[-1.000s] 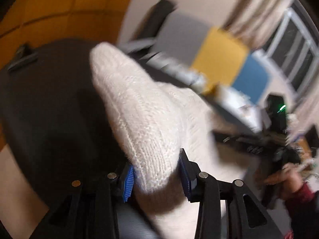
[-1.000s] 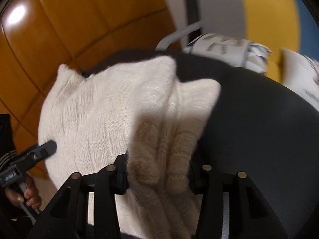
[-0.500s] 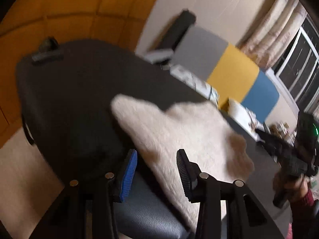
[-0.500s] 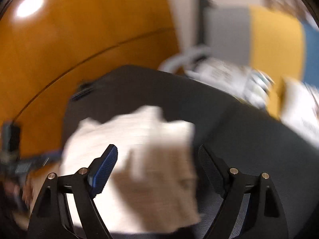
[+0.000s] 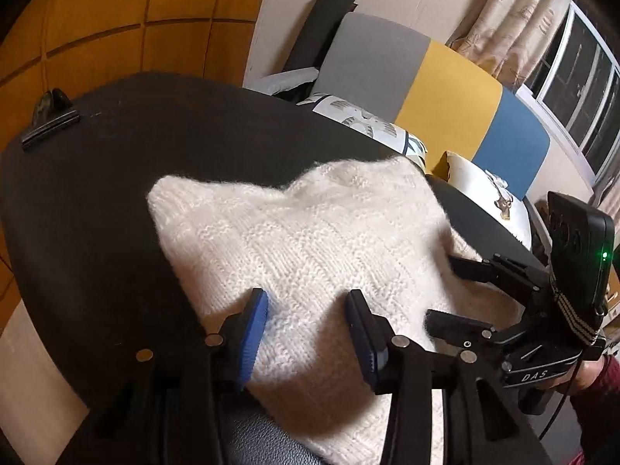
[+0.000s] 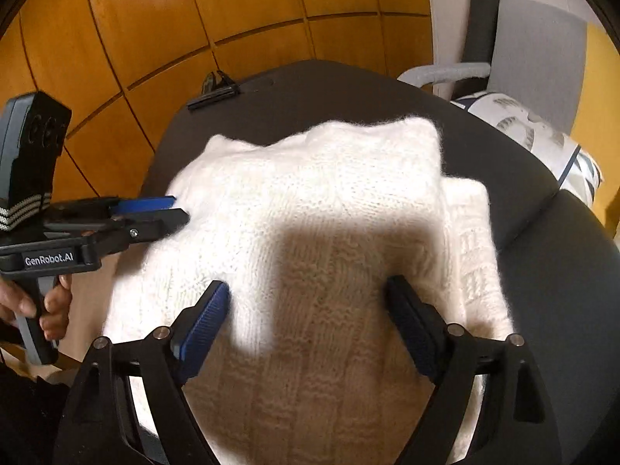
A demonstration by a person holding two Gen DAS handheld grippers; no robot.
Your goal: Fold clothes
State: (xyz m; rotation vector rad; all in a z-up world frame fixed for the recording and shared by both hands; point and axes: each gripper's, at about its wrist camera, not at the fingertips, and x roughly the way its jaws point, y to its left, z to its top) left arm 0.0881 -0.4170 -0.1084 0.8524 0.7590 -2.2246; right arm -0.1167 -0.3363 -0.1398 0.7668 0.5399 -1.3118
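Note:
A cream knitted sweater (image 5: pixel 310 232) lies folded in a thick square on the black table (image 5: pixel 116 178). My left gripper (image 5: pixel 306 302) hovers just over its near left edge, open, with nothing pinched between the blue pads. In the right wrist view the same sweater (image 6: pixel 329 201) fills the middle, and a lower layer sticks out along its right side. My right gripper (image 6: pixel 306 288) stands wide open above its near edge, pads clear of the knit. Each gripper shows in the other's view: the left gripper (image 6: pixel 170 209) at the sweater's left side, the right gripper (image 5: pixel 441 288) at its right side.
A black clip (image 6: pixel 215 91) lies at the table's far edge by the wooden panel wall (image 6: pixel 155 19). Behind the table stands a sofa (image 5: pixel 445 81) in grey, yellow and blue with patterned cushions (image 5: pixel 368 124). A hand in a dark red sleeve (image 5: pixel 596 383) holds the right gripper.
Both grippers held bunched knit a second ago; both have let go. The sweater has dropped flat onto the table, and both grippers have drawn back toward its near edge.

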